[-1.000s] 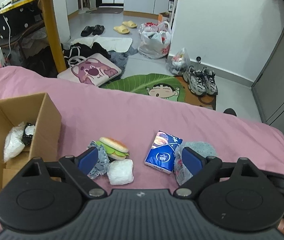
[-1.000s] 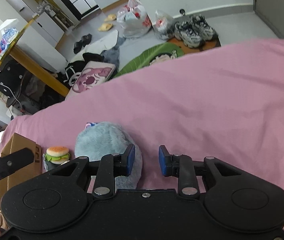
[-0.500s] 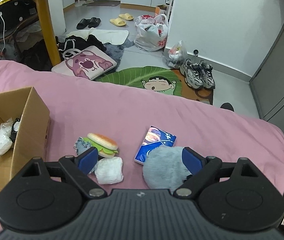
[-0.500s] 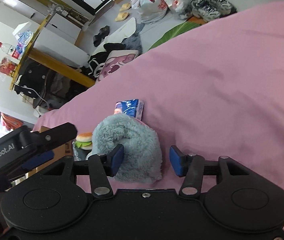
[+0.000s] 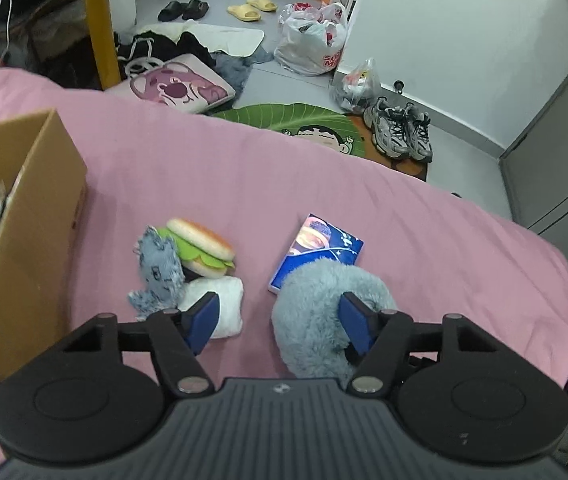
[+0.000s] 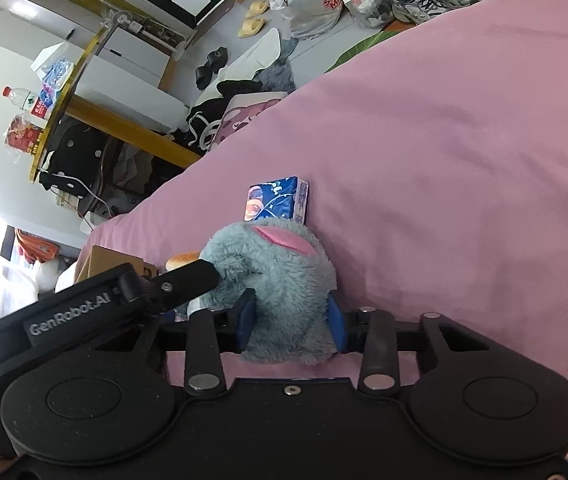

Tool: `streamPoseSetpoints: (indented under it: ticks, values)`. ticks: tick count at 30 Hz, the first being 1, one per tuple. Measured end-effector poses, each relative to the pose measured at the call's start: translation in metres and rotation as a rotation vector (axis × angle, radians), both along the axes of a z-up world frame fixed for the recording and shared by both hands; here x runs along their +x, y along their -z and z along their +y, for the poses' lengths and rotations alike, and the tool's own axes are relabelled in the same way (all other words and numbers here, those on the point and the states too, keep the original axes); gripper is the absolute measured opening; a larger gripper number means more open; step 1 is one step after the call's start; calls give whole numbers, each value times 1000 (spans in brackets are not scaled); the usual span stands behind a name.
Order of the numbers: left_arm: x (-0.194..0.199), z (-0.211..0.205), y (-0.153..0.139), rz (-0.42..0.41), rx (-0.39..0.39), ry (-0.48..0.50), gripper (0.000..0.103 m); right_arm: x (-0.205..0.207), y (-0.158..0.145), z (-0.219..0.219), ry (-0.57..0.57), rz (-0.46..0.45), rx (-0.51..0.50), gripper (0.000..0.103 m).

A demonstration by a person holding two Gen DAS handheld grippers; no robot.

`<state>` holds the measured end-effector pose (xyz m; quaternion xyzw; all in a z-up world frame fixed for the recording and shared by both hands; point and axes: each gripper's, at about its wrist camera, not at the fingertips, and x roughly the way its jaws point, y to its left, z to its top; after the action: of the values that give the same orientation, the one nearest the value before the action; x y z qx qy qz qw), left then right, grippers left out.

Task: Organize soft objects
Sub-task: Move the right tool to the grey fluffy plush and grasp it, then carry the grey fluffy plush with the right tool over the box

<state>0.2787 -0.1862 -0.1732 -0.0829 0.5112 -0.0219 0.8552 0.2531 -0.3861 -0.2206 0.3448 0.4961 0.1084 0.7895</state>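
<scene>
A fluffy blue-grey plush [image 6: 276,264] with a pink patch lies on the pink bed. My right gripper [image 6: 291,318] is shut on its near end, a blue pad pressed into each side. My left gripper [image 5: 280,324] is open. Its right finger [image 5: 357,326] touches the same plush [image 5: 315,312], while its left finger [image 5: 204,320] hovers over a white soft pack [image 5: 224,300]. A burger plush [image 5: 200,246] and a small grey plush [image 5: 158,270] lie just beyond. A blue tissue pack [image 5: 317,246] rests behind the big plush.
An open cardboard box [image 5: 24,240] holding white bagged items stands at the left on the bed sheet [image 5: 403,220]. Past the bed's far edge the floor holds shoes [image 5: 399,132], plastic bags, a cushion and a yellow table leg. A person's arm shows at the right edge.
My right gripper's jaws have narrowed onto the plush, which has turned to show its pink patch. My left gripper has come in closer, so its finger now touches the plush.
</scene>
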Motion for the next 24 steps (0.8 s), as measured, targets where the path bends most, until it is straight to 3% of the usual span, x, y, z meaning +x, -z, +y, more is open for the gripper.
streamPoseSetpoints:
  ticks: [7, 10, 13, 15, 24]
  values:
    - [3, 8, 11, 47, -85, -33, 64, -5, 2, -3, 36, 0, 30, 28]
    - [6, 12, 23, 101, -146, -69, 51, -6, 4, 0, 41, 2, 20, 27]
    - [5, 10, 23, 95, -172, -64, 31, -7, 3, 3, 35, -6, 7, 27]
    - [3, 8, 18, 87, -162, -66, 27, -8, 0, 4, 32, -14, 5, 26]
    - [-16, 18, -14, 31, -179, -65, 25, -21, -28, 4, 28, -90, 39, 26]
